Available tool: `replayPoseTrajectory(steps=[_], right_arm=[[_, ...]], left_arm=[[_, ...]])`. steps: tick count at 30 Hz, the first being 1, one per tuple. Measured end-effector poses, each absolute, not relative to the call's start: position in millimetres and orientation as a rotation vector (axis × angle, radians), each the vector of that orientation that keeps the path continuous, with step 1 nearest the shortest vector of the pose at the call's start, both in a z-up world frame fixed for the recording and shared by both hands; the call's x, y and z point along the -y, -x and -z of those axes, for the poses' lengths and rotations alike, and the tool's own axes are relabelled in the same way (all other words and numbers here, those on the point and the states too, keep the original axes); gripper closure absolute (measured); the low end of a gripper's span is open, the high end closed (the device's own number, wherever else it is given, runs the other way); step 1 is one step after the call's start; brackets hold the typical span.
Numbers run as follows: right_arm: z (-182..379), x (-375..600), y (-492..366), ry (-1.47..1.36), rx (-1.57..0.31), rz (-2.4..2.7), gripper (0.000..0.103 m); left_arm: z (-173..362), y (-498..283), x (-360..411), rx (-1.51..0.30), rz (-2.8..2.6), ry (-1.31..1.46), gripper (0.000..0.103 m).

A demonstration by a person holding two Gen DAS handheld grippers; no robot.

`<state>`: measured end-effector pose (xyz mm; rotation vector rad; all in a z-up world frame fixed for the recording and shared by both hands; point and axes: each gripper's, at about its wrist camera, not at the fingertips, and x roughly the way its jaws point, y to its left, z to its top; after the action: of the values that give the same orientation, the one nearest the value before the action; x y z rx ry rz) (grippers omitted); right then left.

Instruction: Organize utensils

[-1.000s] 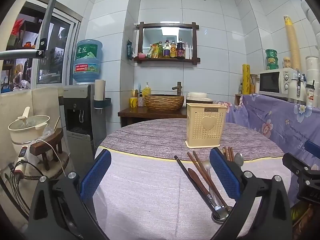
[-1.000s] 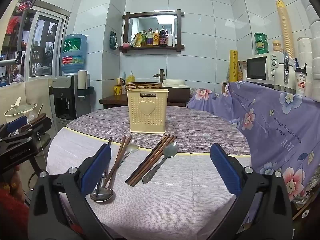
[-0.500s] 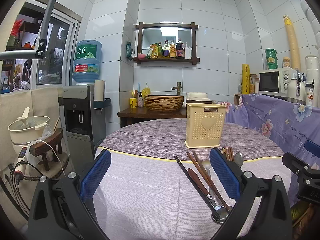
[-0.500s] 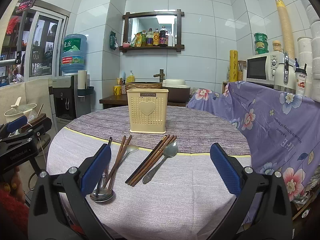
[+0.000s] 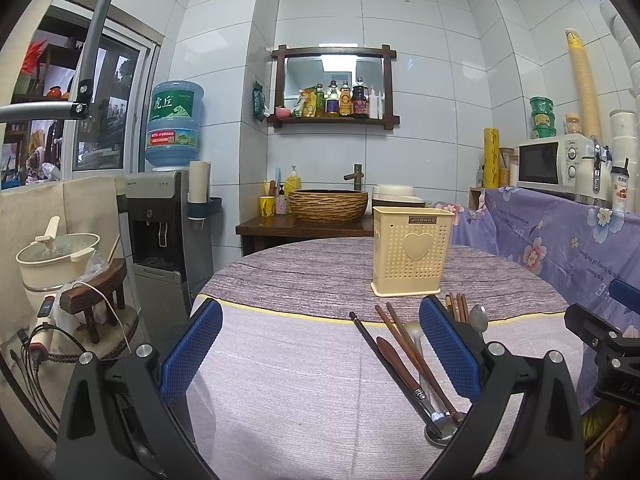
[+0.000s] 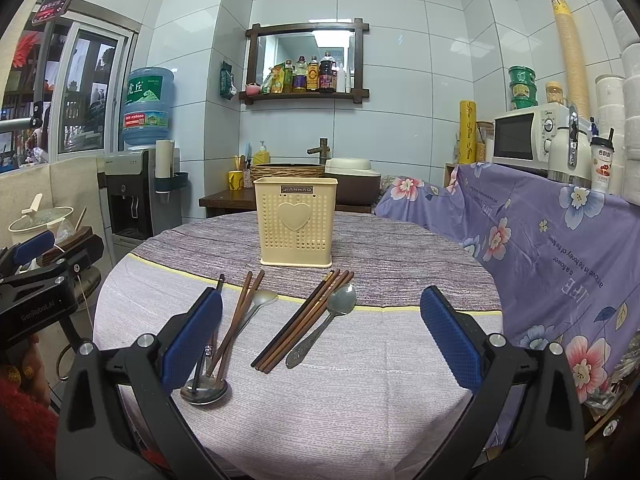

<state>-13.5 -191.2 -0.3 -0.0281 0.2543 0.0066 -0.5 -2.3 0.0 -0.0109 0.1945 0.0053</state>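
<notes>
A cream perforated utensil holder point(image 6: 296, 222) stands upright at the table's middle; it also shows in the left wrist view point(image 5: 410, 250). In front of it lie two groups: brown chopsticks point(image 6: 306, 316) beside a metal spoon point(image 6: 324, 326), and to the left more chopsticks point(image 6: 236, 318) crossing two spoons point(image 6: 204, 391). In the left wrist view that left group point(image 5: 412, 360) lies by the right finger. My right gripper point(image 6: 320, 340) is open and empty above the utensils. My left gripper point(image 5: 320, 354) is open and empty over the table's left part.
The round table point(image 6: 360, 400) has a striped cloth. A purple flowered cloth point(image 6: 560, 248) covers a counter at the right with a microwave point(image 6: 528, 136). A water dispenser point(image 5: 160, 216) and a stool with a pot point(image 5: 60, 256) stand at the left.
</notes>
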Motion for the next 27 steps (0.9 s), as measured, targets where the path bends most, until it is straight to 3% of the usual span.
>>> replayPoseTrajectory(steps=[27], right_arm=[[1.1, 188.4, 12.9, 0.031, -0.256, -0.007, 0.005]], left_arm=[[0.6, 0.2, 0.3, -0.196, -0.001, 0.009, 0.005]])
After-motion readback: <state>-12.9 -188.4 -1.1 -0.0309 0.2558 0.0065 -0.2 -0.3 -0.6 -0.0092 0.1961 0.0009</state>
